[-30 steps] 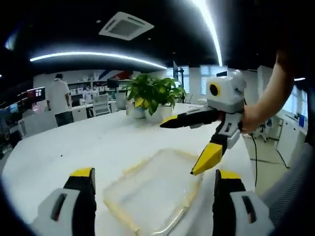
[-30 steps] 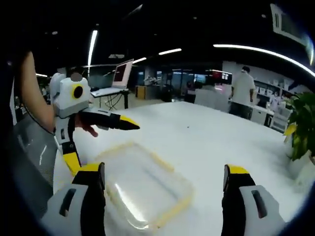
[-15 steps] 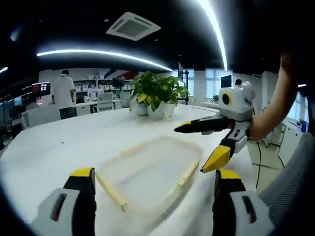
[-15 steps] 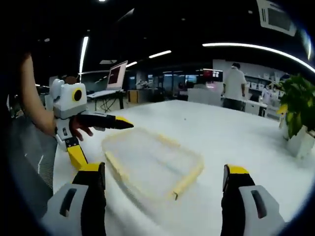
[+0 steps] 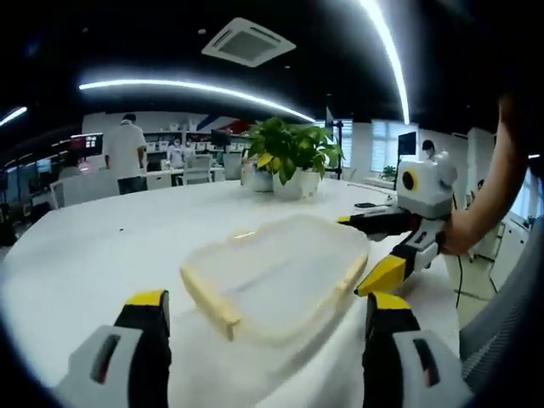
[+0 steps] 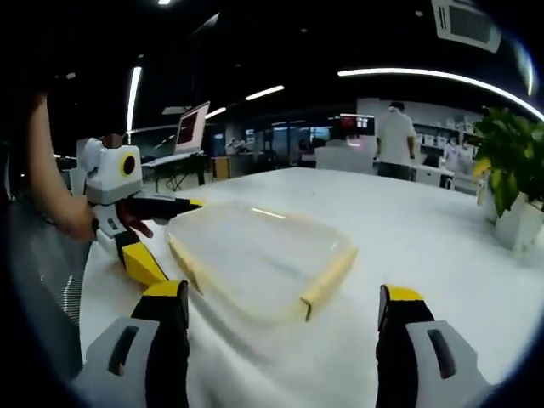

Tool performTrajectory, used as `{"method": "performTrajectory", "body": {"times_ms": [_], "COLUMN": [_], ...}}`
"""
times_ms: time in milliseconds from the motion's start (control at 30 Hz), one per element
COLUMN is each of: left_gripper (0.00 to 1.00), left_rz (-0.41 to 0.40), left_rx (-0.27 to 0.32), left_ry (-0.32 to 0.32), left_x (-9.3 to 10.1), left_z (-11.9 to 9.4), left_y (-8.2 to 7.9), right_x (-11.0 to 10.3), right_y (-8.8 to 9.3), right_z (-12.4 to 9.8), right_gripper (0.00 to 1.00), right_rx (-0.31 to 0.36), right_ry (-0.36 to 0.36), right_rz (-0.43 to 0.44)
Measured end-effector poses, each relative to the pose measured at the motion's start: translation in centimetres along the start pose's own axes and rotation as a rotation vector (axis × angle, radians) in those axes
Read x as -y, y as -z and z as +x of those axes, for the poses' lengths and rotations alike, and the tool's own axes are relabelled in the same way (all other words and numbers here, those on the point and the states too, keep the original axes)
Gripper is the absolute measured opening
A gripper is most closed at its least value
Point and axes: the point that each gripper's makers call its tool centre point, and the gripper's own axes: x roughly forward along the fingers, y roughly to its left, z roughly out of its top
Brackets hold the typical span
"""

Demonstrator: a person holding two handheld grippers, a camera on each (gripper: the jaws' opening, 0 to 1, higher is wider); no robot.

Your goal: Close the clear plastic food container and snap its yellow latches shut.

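Note:
A clear plastic food container (image 5: 276,274) with its lid on rests on the white table (image 5: 102,246); its yellow latches (image 5: 208,303) stick outward along the sides. My left gripper (image 5: 263,357) is open, just short of the container's near edge. My right gripper (image 5: 378,255) comes in from the right with its jaws spread beside the container's right side. In the right gripper view the same container (image 6: 259,255) lies ahead, my right gripper (image 6: 280,336) is open with nothing between its jaws, and my left gripper (image 6: 166,234) stands at the container's left with jaws apart.
A potted green plant (image 5: 289,161) stands at the table's far side, seen also as the plant (image 6: 510,183) at the right. A person in white (image 5: 126,153) stands in the background office. A laptop (image 6: 191,132) sits on a far desk. A hand (image 6: 64,217) holds the left gripper.
Both cameras have dropped lower and closer to the table, so the container looks flatter and nearer. The grippers have settled beside the container's sides. Both stay open.

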Motion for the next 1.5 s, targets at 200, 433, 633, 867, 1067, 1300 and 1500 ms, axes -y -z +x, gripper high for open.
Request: {"method": "performTrajectory", "body": {"times_ms": [200, 433, 633, 867, 1067, 1300, 1500], "left_gripper": [0.91, 0.86, 0.74, 0.69, 0.67, 0.67, 0.67], "left_rz": [-0.006, 0.006, 0.007, -0.009, 0.001, -0.02, -0.026], "left_rx": [-0.015, -0.042, -0.057, -0.061, -0.077, -0.083, -0.095], "left_ry": [-0.022, -0.03, 0.003, -0.006, -0.015, -0.034, -0.056], "left_x": [-0.1, -0.1, 0.1, -0.1, -0.2, -0.4, -1.3], "left_z": [0.2, 0.4, 0.7, 0.9, 1.1, 1.0, 0.0], "left_y": [1.0, 1.9, 2.2, 1.9, 2.0, 2.0, 2.3], "right_x": [-0.4, -0.4, -1.2, -1.1, -1.1, -1.2, -2.1], "right_y": [0.5, 1.5, 2.0, 2.1, 2.1, 1.9, 1.6], "right_z": [0.3, 0.7, 1.0, 0.8, 0.7, 1.0, 1.9], "right_gripper": [0.82, 0.77, 0.68, 0.65, 0.63, 0.63, 0.64], "right_rx": [-0.009, -0.034, -0.072, -0.084, -0.09, -0.093, -0.087], "right_ry": [-0.01, -0.023, -0.061, -0.076, -0.072, -0.077, -0.09], "right_rz": [-0.009, -0.002, -0.045, -0.035, -0.038, -0.043, -0.041]}}
